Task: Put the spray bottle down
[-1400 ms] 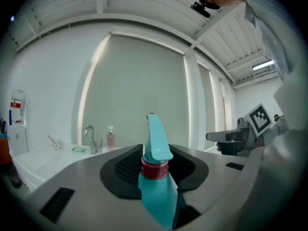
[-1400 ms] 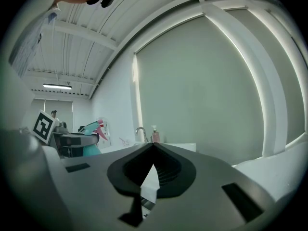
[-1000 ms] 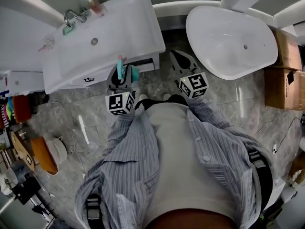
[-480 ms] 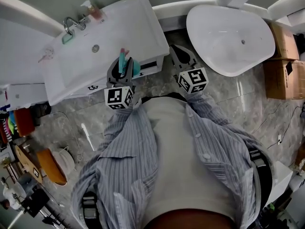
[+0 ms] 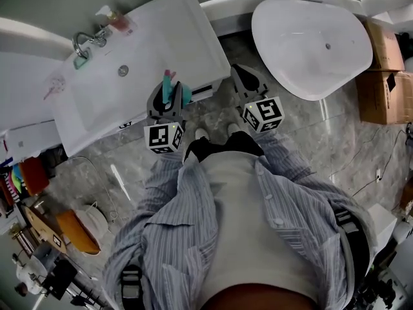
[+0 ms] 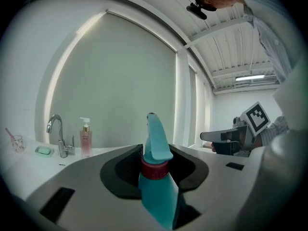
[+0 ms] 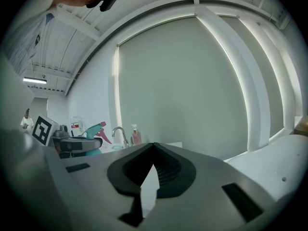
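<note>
Not yet put down. Grips the teal spray bottle [image 6: 156,177] upright in the left gripper [image 5: 165,94], clamped on both sides of the body just below the red collar, with the trigger head standing clear above the jaws. Hovers by the front edge of the white washbasin counter [image 5: 161,31], near its right-hand corner, resting on nothing, judging by the head view. Leaves the whole job to do: carrying across to a landing spot, lowering onto the base, letting go. Points the left gripper close to level, tipped slightly down, towards the chrome faucet [image 6: 57,134] and the pink pump bottle [image 6: 85,137] at the back of the counter. Carries the right gripper [image 5: 245,77] alongside at much the same height, just off the counter's corner and short of the white bathtub [image 5: 310,44], jaws brought together on nothing. Seems to offer bare counter beside the basin for a landing, though hard to judge from so steep an angle.
</note>
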